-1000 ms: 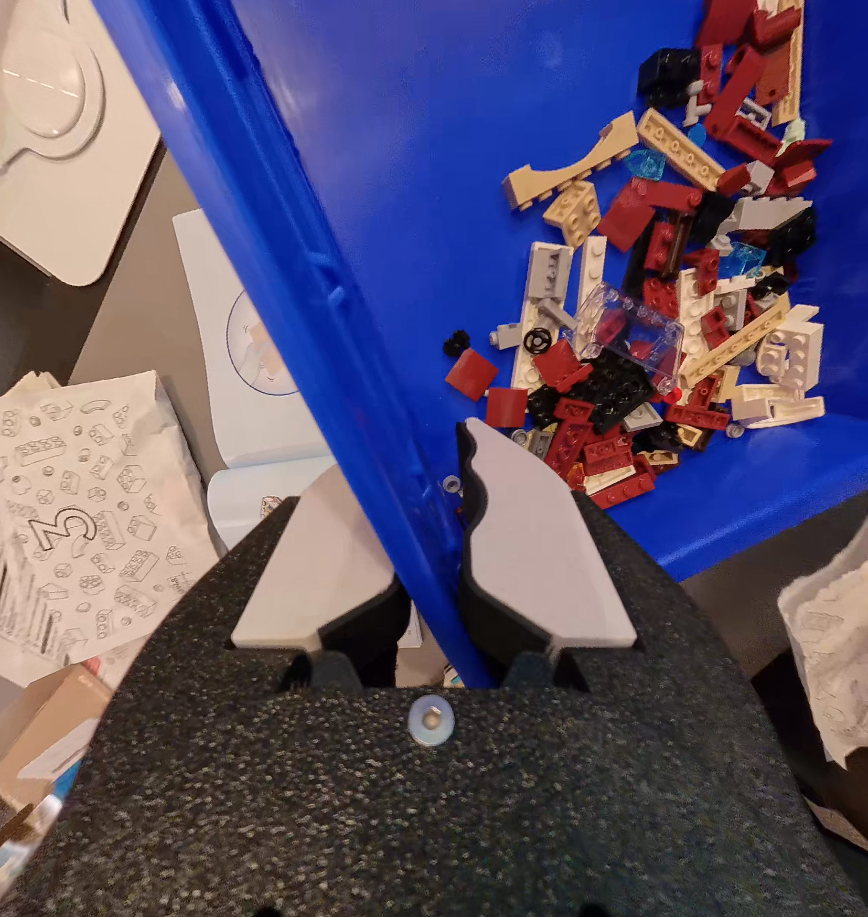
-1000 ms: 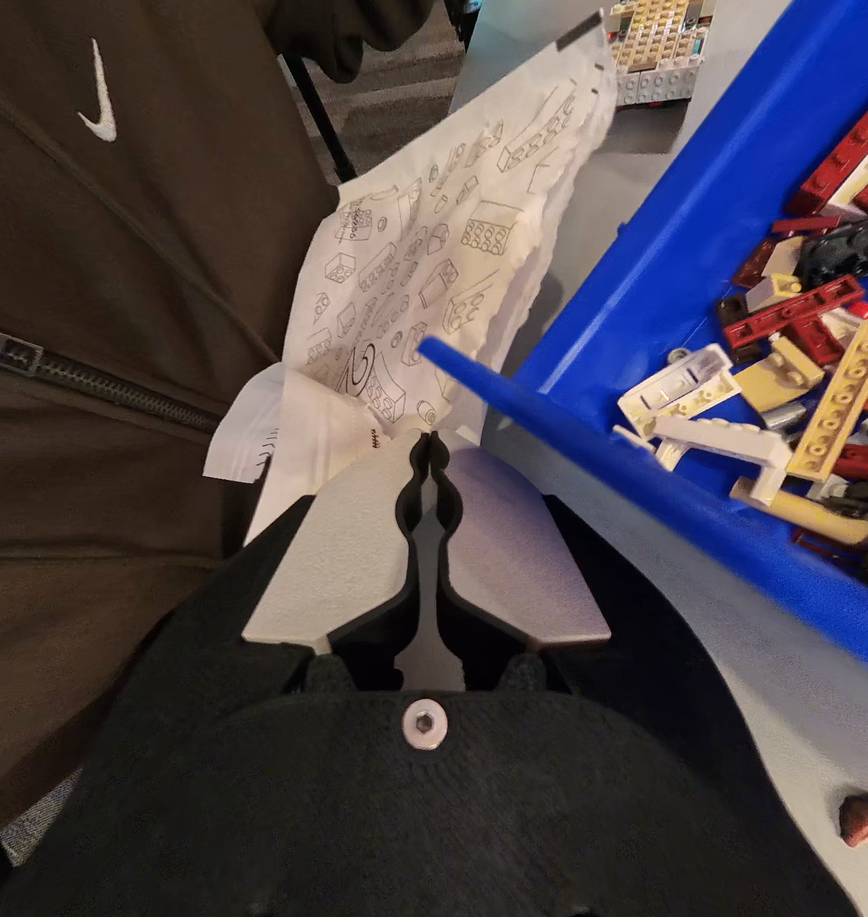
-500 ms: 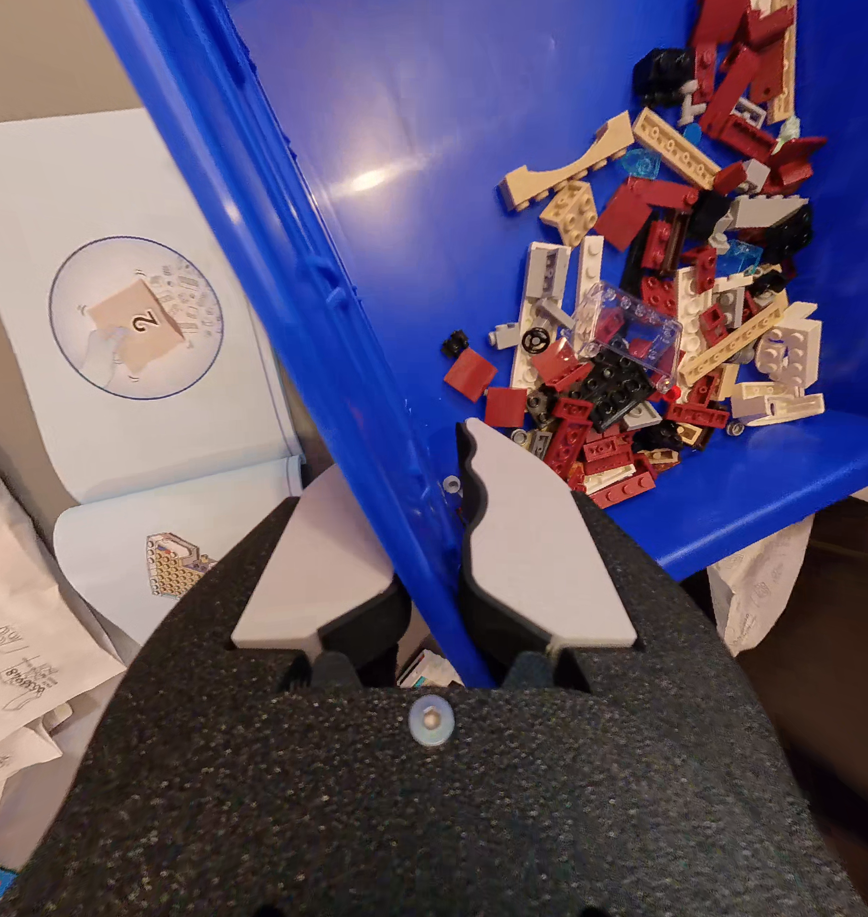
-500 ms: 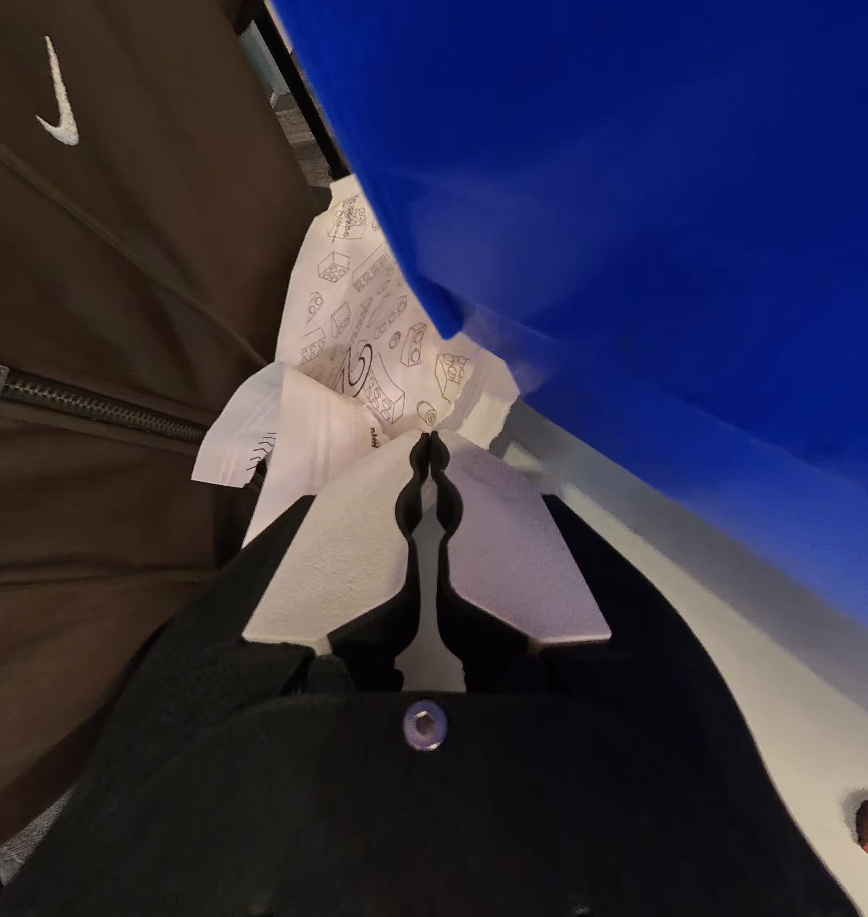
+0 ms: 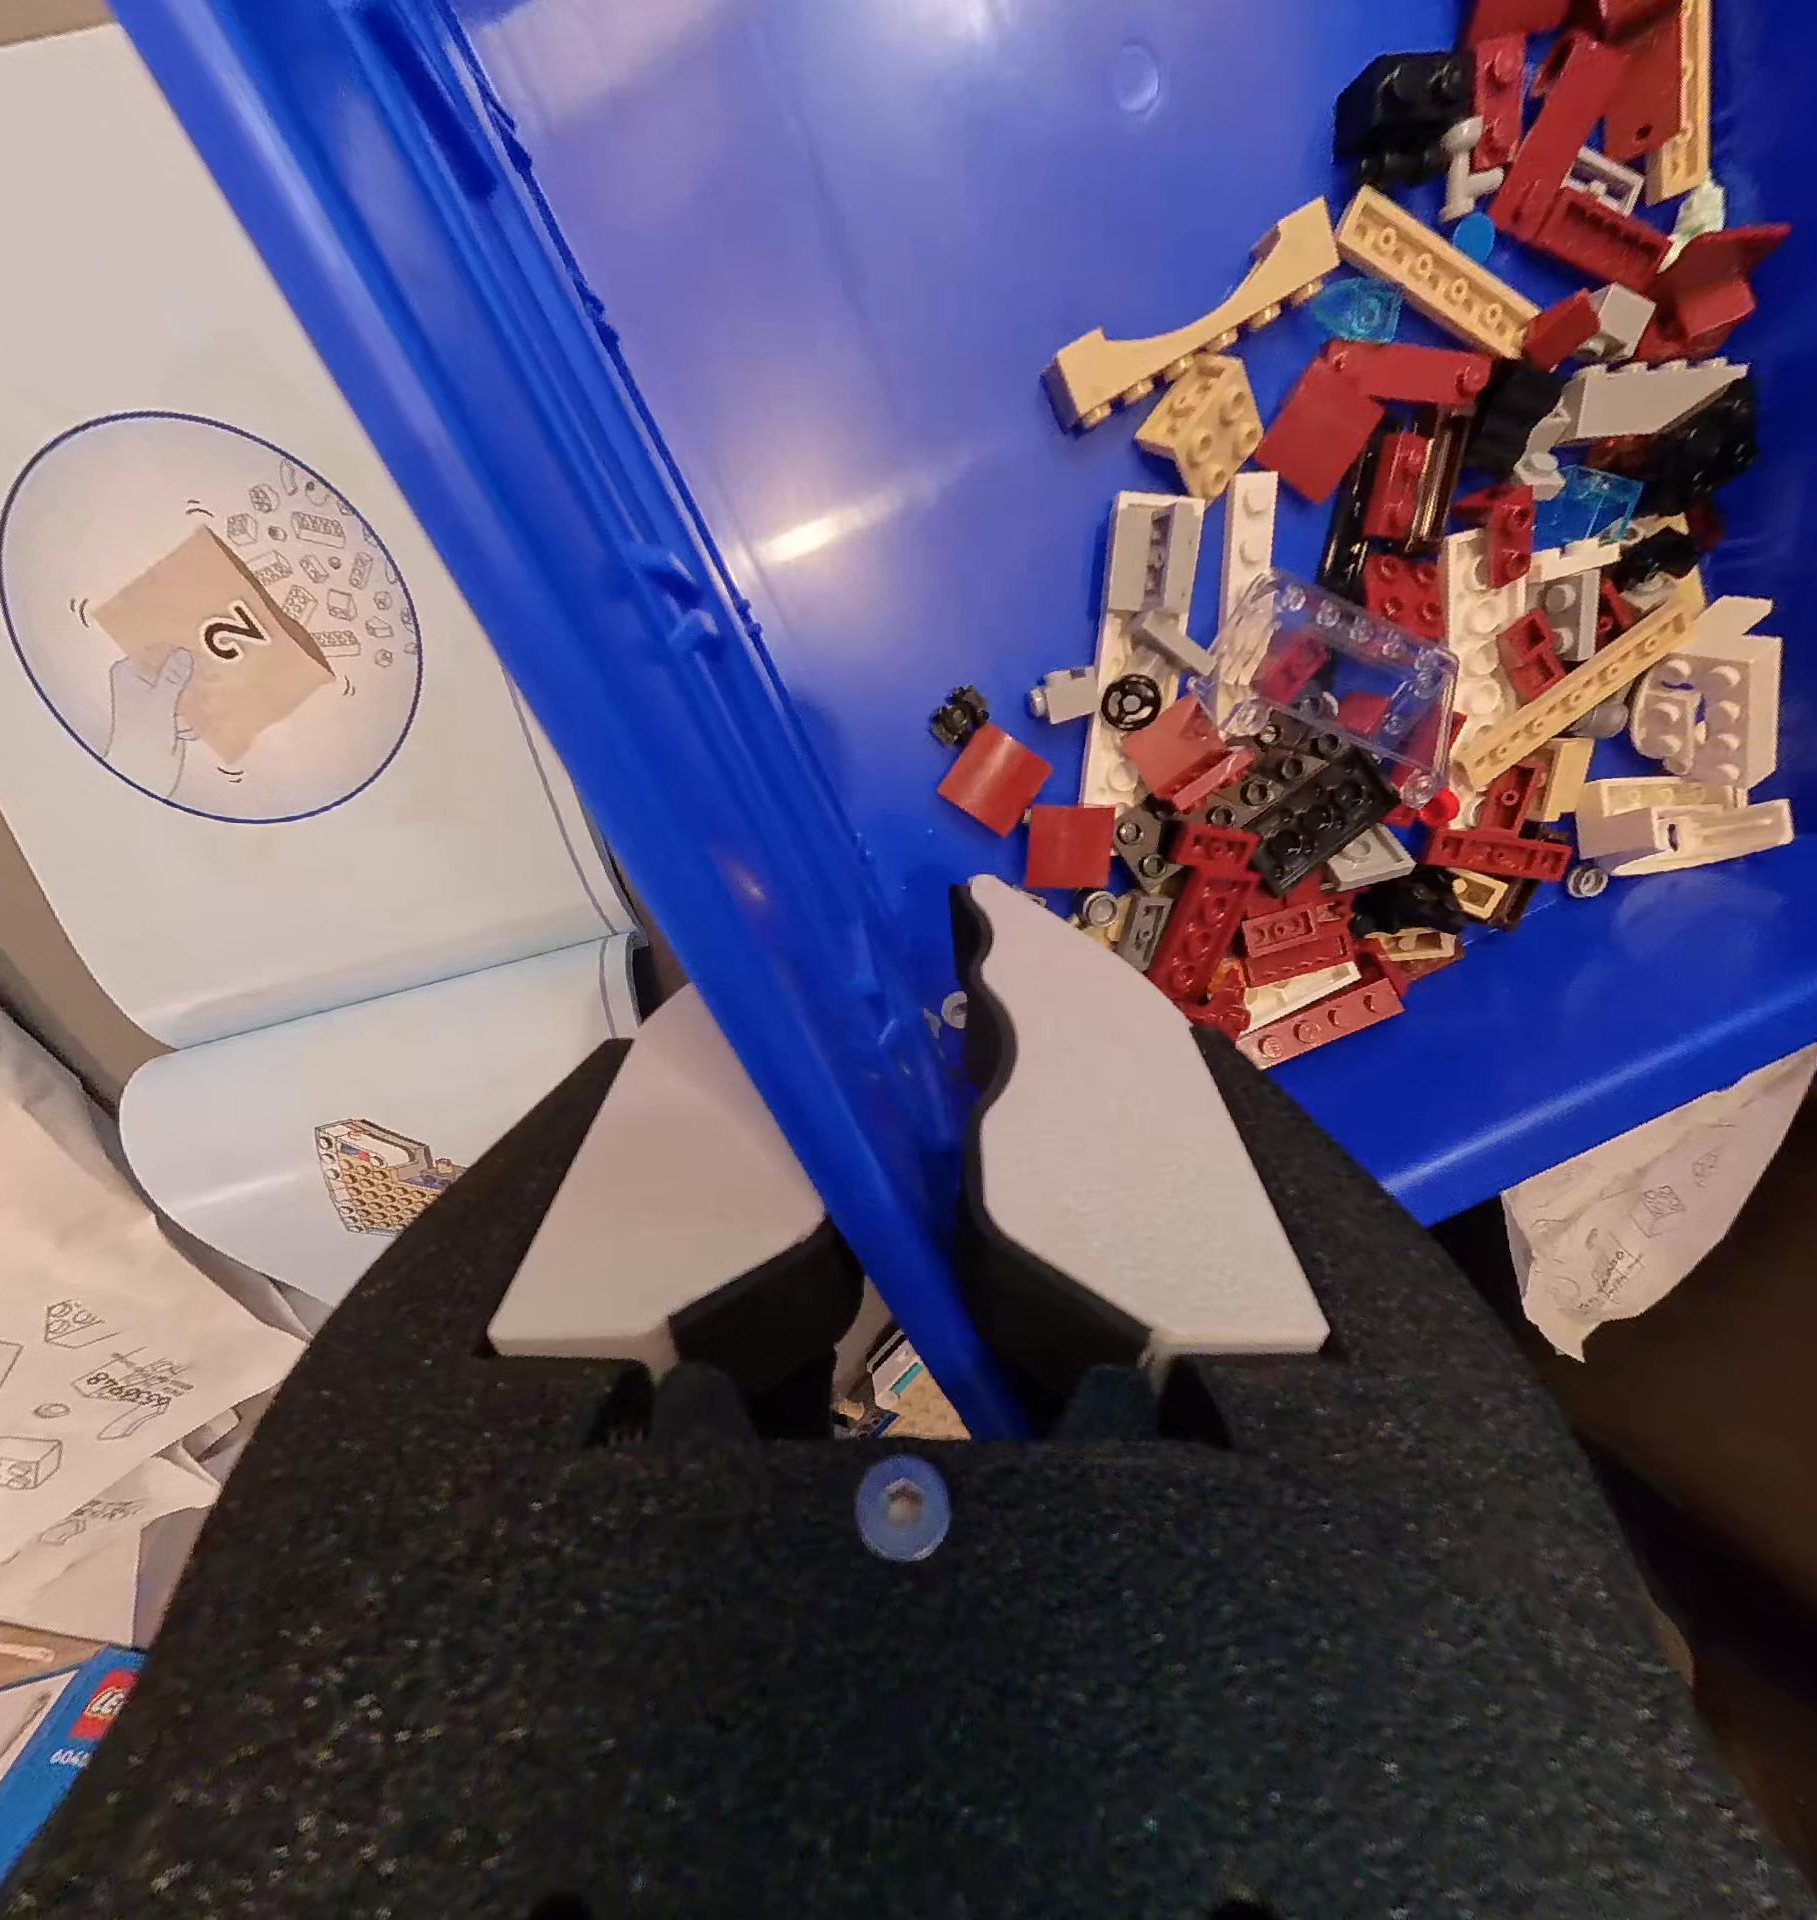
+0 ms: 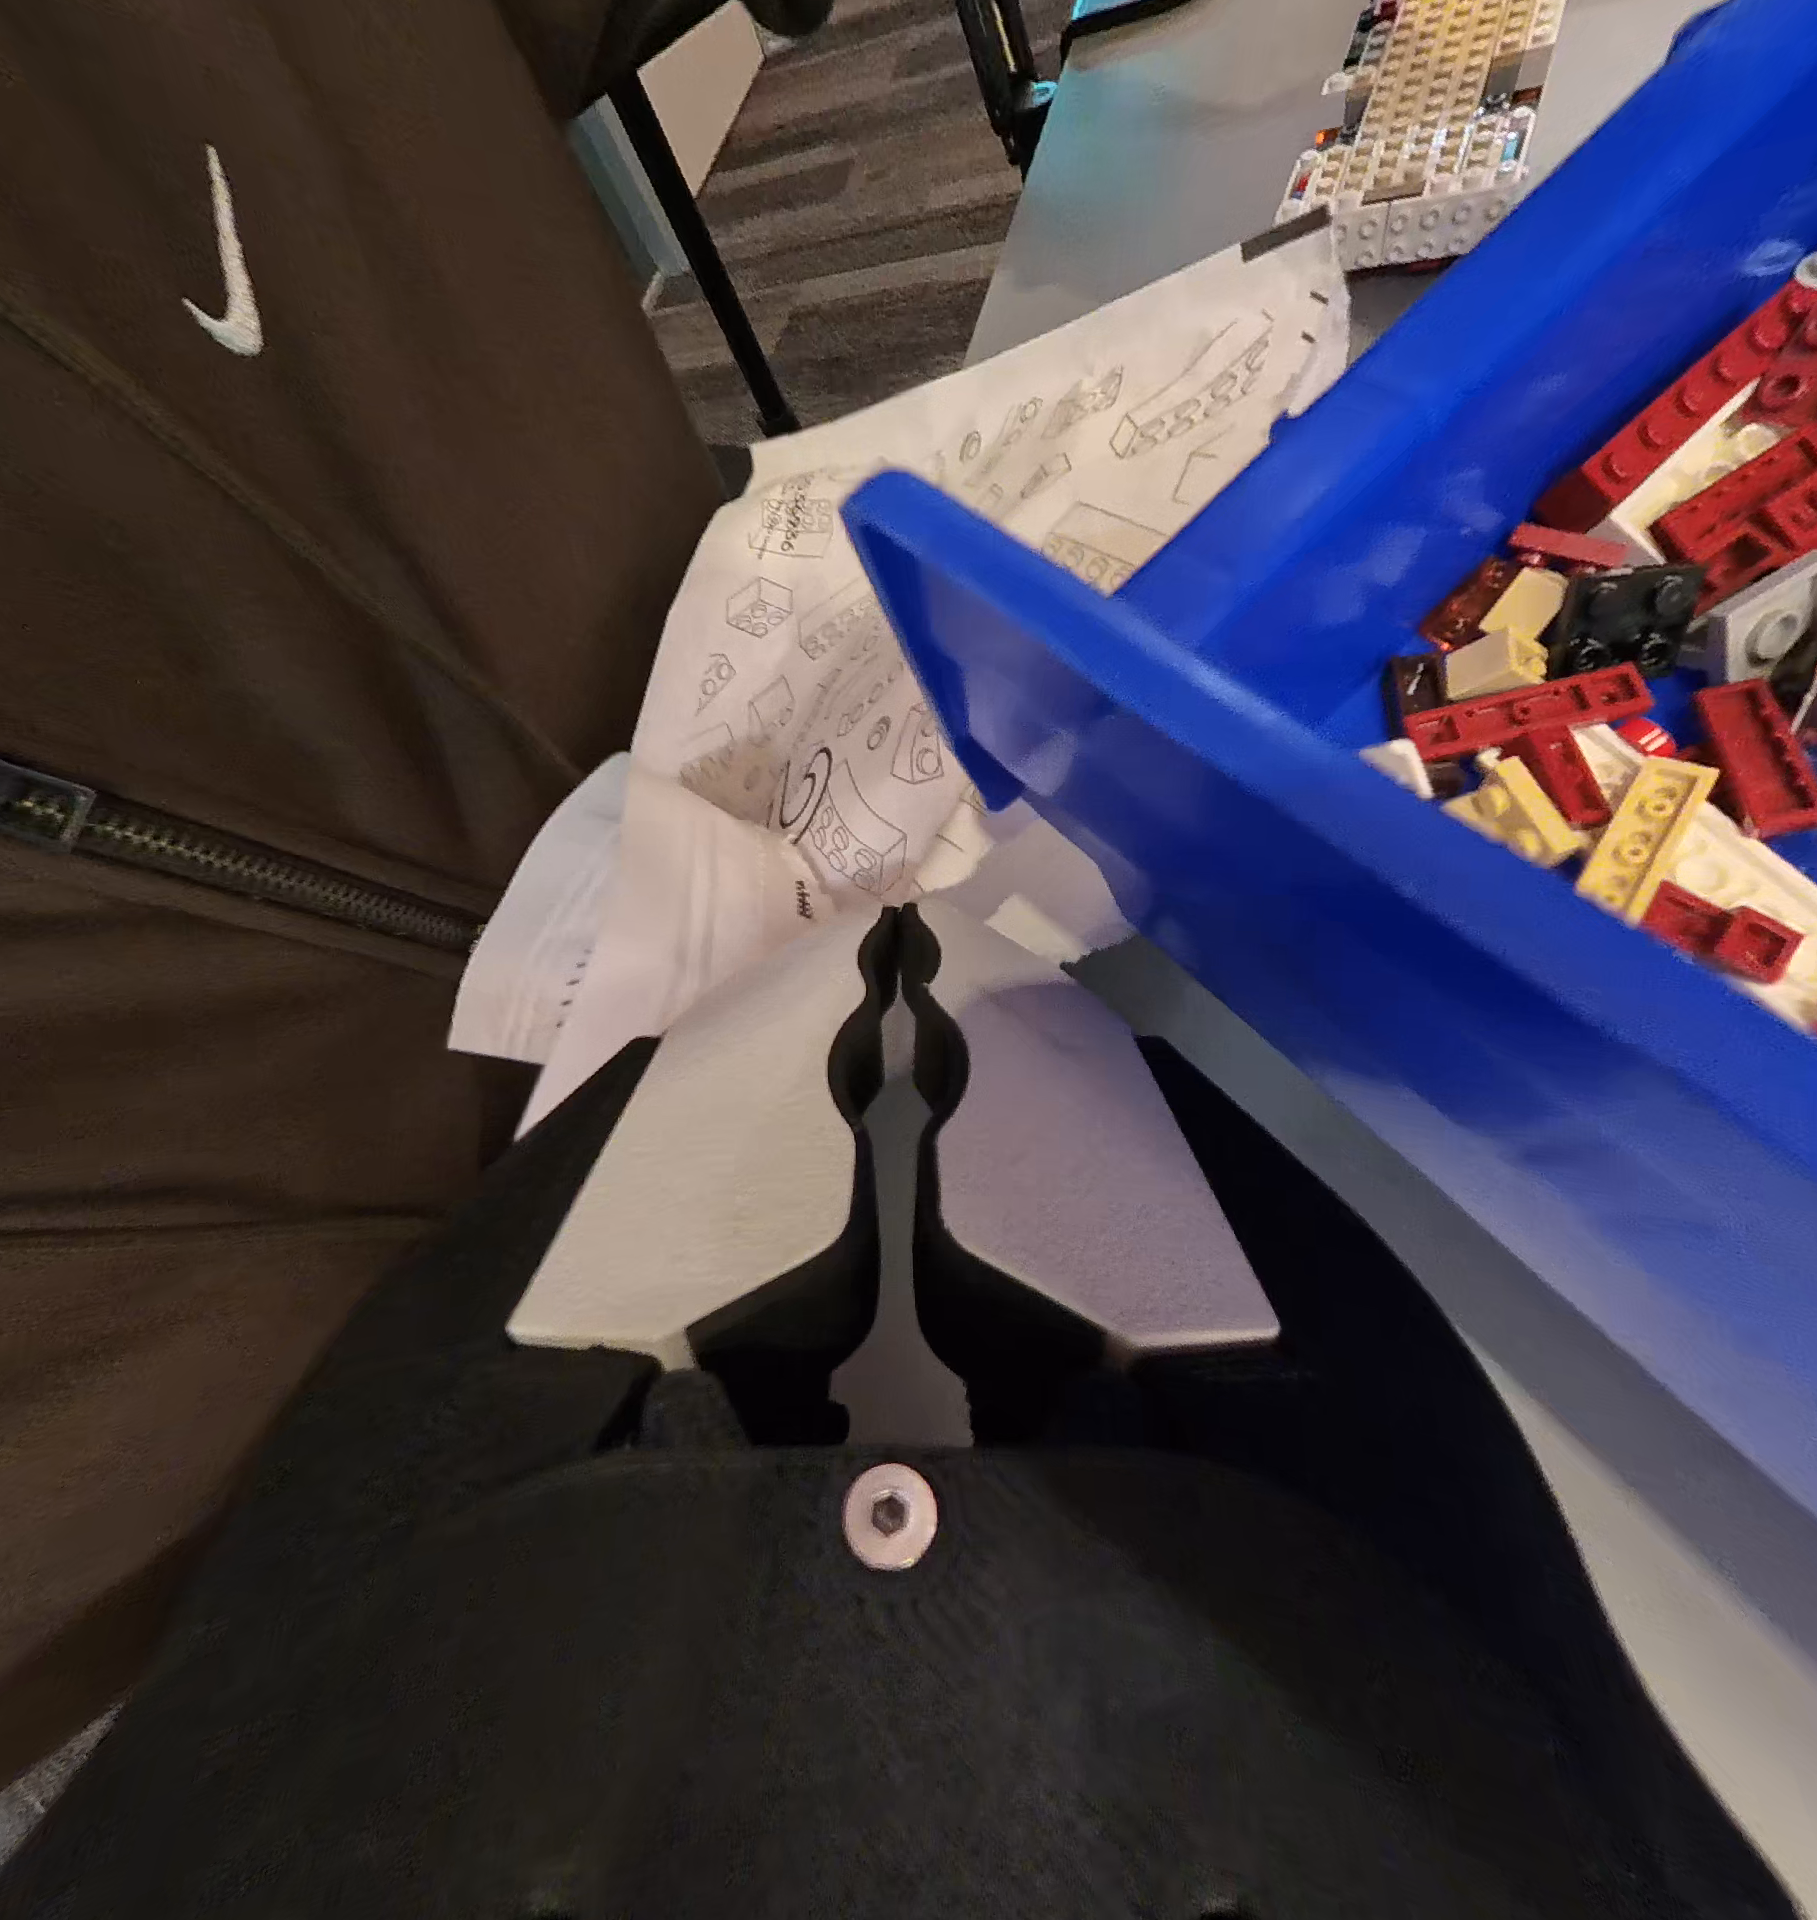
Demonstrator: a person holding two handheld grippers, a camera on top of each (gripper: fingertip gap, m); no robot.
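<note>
- The left gripper [image 5: 883, 997] is clamped on the side wall of a blue plastic bin [image 5: 883, 312]; one grey finger [image 5: 1101, 1122] lies inside the bin, the other outside, and the wall runs between them with no gap that I can see; the bin is tilted.
- A heap of small plastic building bricks [image 5: 1403, 675] in dark red, tan, white, black and grey, with one clear piece on top, lies gathered toward the bin's lower right corner; none lies over the rim.
- The right gripper [image 6: 899, 920] is fully closed, its tips pinching the edge of a crumpled white paper bag printed with brick outlines [image 6: 831, 727]; the bag hangs just beside the near corner of the blue bin, in front of a person's dark brown zipped jacket [image 6: 260, 623].
- An open pale blue instruction booklet [image 5: 208, 520] lies on the tabletop beyond the bin's left wall, with more printed paper near the tabletop's lower left edge.
- A partly built tan and grey brick model [image 6: 1423, 135] stands at the tabletop's far edge.
</note>
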